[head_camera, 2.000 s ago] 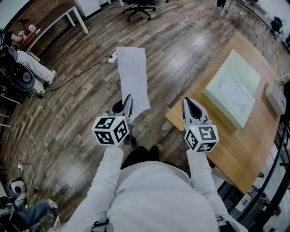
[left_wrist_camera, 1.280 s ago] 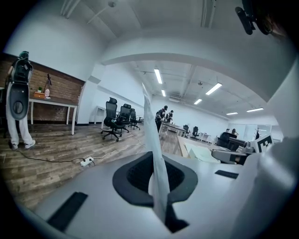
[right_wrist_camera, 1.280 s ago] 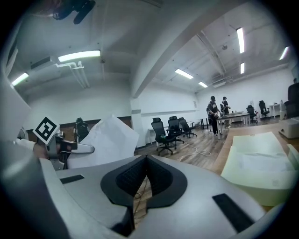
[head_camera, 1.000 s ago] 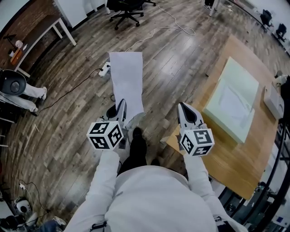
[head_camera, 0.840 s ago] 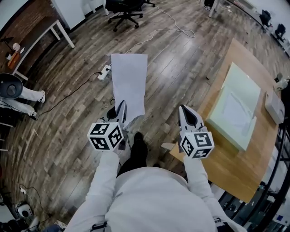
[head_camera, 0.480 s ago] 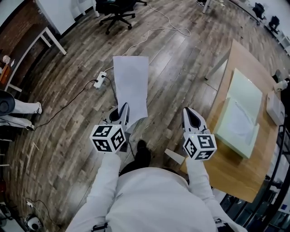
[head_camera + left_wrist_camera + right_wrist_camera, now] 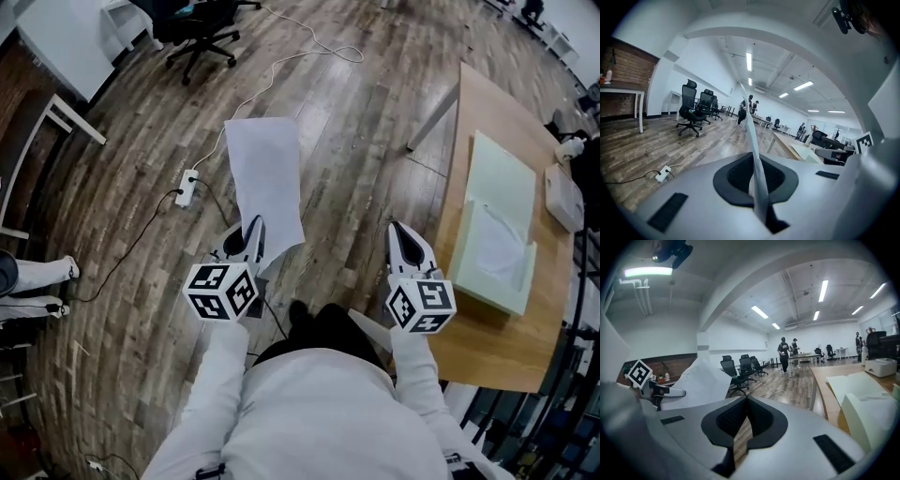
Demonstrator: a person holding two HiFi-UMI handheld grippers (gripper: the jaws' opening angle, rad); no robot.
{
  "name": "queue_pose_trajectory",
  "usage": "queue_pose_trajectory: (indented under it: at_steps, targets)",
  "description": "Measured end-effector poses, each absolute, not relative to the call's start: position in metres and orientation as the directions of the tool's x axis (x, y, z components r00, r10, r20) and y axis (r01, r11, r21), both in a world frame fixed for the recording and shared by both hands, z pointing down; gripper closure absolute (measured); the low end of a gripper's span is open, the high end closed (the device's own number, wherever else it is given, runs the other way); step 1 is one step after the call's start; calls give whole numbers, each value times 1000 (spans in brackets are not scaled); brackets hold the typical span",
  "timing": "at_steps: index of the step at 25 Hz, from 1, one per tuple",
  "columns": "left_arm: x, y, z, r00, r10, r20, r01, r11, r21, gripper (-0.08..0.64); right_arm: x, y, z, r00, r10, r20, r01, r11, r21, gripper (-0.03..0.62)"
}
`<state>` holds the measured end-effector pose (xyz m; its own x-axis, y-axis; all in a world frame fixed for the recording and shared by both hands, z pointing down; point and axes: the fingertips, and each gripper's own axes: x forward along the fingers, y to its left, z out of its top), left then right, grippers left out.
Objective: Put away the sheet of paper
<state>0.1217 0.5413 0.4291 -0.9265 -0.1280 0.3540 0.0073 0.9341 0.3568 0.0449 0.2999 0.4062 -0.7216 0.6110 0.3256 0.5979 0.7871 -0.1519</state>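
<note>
A white sheet of paper [image 7: 265, 183] sticks out forward over the wooden floor, its near edge pinched in my left gripper [image 7: 252, 229], which is shut on it. In the left gripper view the paper [image 7: 751, 131] stands edge-on, rising from between the closed jaws of my left gripper [image 7: 754, 161]. My right gripper [image 7: 402, 231] is level with the left, near the table corner; its tips meet and hold nothing. In the right gripper view the right gripper [image 7: 746, 399] points along the table edge, and the paper [image 7: 701, 380] shows at the left.
A wooden table [image 7: 483, 112] stands at the right with a pale green open box [image 7: 506, 178] holding white sheets, and a white device [image 7: 563, 198] at its far edge. On the floor lie a power strip [image 7: 187, 187] and cables; an office chair [image 7: 192, 23] stands far ahead.
The person has walked on with both grippers: the table now lies further right and the chair and power strip have slid by. The paper stays pinched in the left gripper.
</note>
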Motion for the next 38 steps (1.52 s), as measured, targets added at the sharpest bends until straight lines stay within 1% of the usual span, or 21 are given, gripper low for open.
queue_pose_trajectory:
  at_steps: [5,14,23,29,33,38]
  targets:
    - [89,533,438,-908,-201,368,-54,926,373,543,29,276,409,-775,532,340,515,844,-147,566]
    - [10,483,435,-876,-327,354,-195,912,360,543,-11,221,406,-853,416,315,398,909,-123,566]
    - [-84,405,425,-812,-481,330,-364,860,357,543,-54,151,405,-910,287,298,267,958,-108,566]
    - [-133,322,414,-754,-576,315,-475,810,345,543,-68,79,405,-943,187,274,156,979,-133,566]
    - [-161,264,400,-703,-647,294,-559,759,334,543,-61,28,404,-960,88,265,51,988,-144,565]
    - [-187,196,384,-605,-750,269,-672,661,333,543,-38,-19,405,-962,-61,265,-103,984,-145,566]
